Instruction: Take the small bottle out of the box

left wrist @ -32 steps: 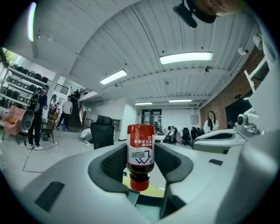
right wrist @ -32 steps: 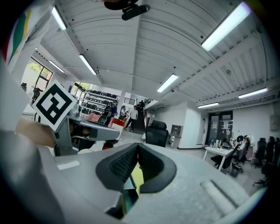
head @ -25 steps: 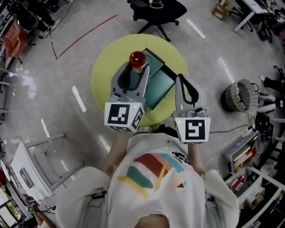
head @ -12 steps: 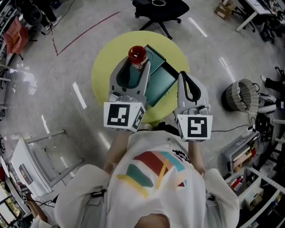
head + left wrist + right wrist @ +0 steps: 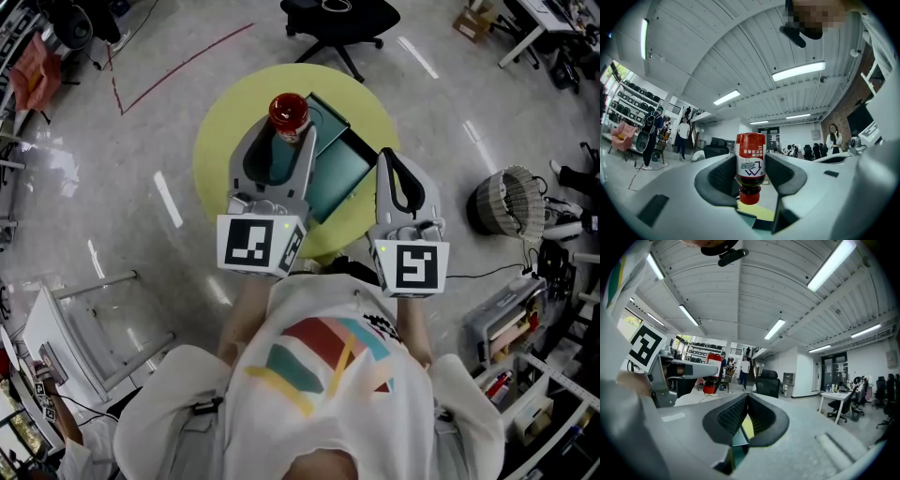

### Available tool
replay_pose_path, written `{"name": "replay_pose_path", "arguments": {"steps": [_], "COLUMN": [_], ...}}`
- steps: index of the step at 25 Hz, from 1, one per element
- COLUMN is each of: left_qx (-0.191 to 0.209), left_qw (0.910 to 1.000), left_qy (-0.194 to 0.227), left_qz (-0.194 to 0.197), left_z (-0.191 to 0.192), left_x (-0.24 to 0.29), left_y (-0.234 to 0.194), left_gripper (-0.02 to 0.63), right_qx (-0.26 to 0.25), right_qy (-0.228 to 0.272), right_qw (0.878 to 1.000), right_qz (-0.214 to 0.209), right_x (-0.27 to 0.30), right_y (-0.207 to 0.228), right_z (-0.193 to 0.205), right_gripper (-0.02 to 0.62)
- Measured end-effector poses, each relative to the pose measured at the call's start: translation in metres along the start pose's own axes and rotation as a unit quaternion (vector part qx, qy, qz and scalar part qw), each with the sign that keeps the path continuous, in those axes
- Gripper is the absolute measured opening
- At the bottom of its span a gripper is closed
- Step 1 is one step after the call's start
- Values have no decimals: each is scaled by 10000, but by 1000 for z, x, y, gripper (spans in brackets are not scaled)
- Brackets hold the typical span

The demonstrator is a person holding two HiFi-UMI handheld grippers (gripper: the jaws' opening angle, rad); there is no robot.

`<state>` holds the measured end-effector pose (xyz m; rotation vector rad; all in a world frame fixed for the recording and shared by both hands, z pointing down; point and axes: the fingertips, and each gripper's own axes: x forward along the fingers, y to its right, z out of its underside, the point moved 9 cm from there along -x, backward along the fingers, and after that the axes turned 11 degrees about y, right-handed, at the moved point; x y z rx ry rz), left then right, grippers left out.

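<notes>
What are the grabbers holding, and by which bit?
The left gripper pinches the small bottle by its labelled middle, one jaw on each side. The right gripper is shut and holds nothing.

left claw (image 5: 283, 141): tilted upward, jaws clamped on bottle (image 5: 289, 111) | right claw (image 5: 390, 161): tilted upward, jaws together, empty

Box (image 5: 339, 171) sits on the round table (image 5: 220, 141), from centre toward the right edge. Small bottle (image 5: 288, 114) is between the jaws of the left gripper (image 5: 281, 141), over the box's left side. Right gripper (image 5: 387, 161), jaws together, is at the table's near-right edge, beside the box. Office chair (image 5: 336, 21) stands behind the far edge; a basket (image 5: 509, 202) is on the floor, well right.
</notes>
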<state>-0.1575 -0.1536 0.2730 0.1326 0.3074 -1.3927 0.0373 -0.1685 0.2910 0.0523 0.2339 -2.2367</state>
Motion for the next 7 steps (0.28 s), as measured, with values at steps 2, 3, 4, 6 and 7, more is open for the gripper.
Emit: {"name": "replay_pose_path", "arguments": {"steps": [2,3,4,6,7], "left_qx": [14,24,32,47,55], "left_qw": [10000,10000,10000,10000,10000], "left_qy": [-27,-32,-30,-11,1], "left_qz": [-4,-9,-13,-20,-22], "left_z": [1,2,2,1,0], "left_x": [-1,-2,-4,-6,-7], "left_y": [0,0,0,1,1], "left_gripper": [201,201,201,201,201], "right_qx": [4,2,-4,-21,-29], "right_qy": [-13,-23,-26,-3,12], "right_qw": [10000,10000,10000,10000,10000], "right_qz": [14,18,19,18,18], "right_x": [-1,-1,-2,-4,-5], "right_y": [0,0,-1,0,0], "right_z": [0,1,1,0,0], "right_gripper": [2,2,2,2,2]}}
